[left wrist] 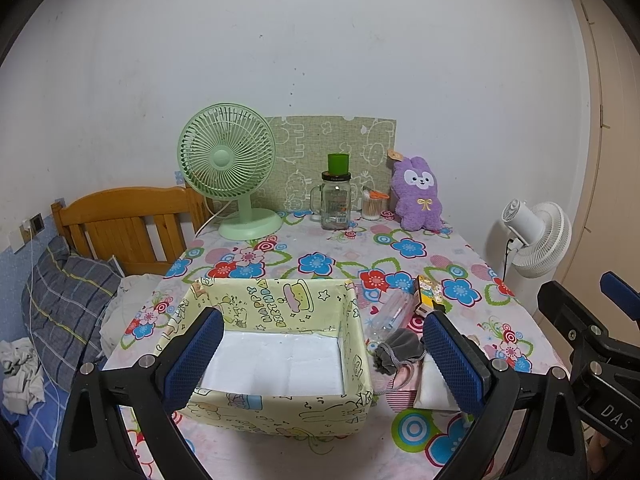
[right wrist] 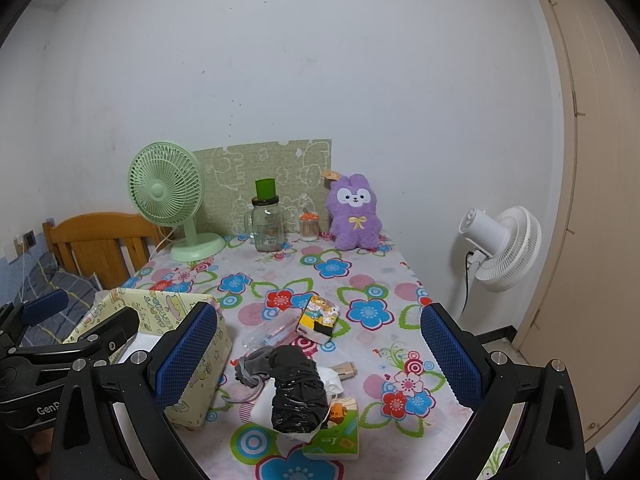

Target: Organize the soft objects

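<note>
A pale yellow cartoon-print box (left wrist: 280, 408) with a white bottom stands open on the flowered table; it shows at the left in the right wrist view (right wrist: 168, 312). My left gripper (left wrist: 320, 360) is open and empty, its fingers spread over the box. My right gripper (right wrist: 320, 356) is open and empty above a heap of soft items: a grey drawstring pouch (right wrist: 256, 364), a black plastic bag roll (right wrist: 298, 396), a green tissue pack (right wrist: 338, 428), a yellow tissue pack (right wrist: 318, 318) and a clear packet (right wrist: 268, 332). A purple plush rabbit (right wrist: 356, 214) sits at the far edge.
A green desk fan (left wrist: 226, 168), a glass jar mug (left wrist: 336, 204) with a green cup on it, a cotton swab jar (left wrist: 372, 206) and a green mat stand at the back. A white floor fan (right wrist: 500, 248) stands right of the table. A bed (left wrist: 60, 300) lies left.
</note>
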